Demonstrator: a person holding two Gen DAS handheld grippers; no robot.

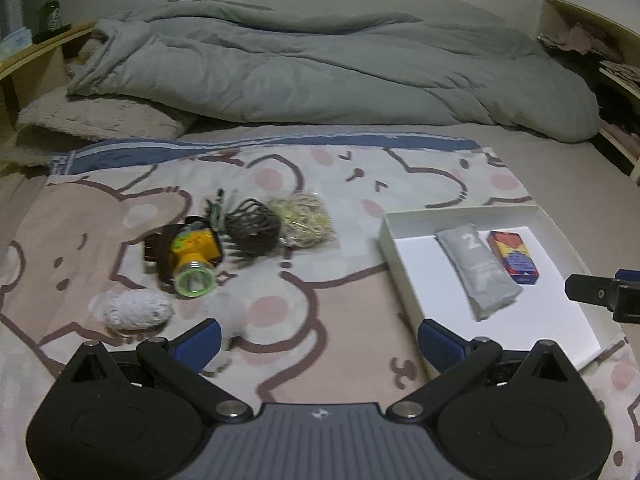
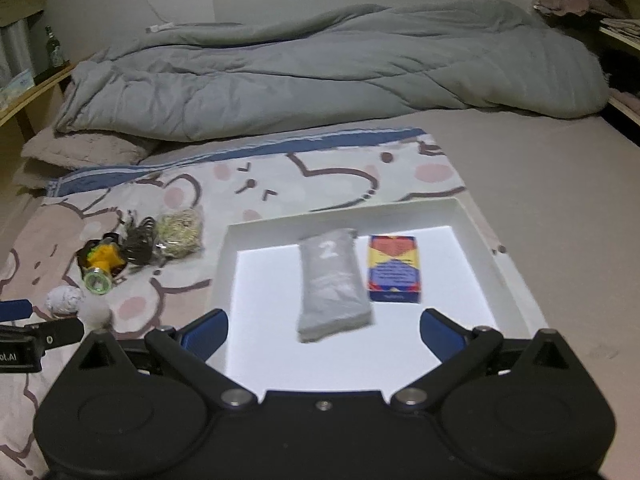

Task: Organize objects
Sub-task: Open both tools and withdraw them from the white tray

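Bed point(image 1: 540, 168), cartoon blanket point(image 1: 320, 280), grey duvet point(image 1: 320, 68), white tray point(image 2: 508, 264) on blanket

A large white "2" is printed on the grey pouch point(image 2: 333, 280) in the white tray point(image 2: 480, 224), at 9 o'clock from the colourful box point(image 2: 394, 269), whose print is unreadable.
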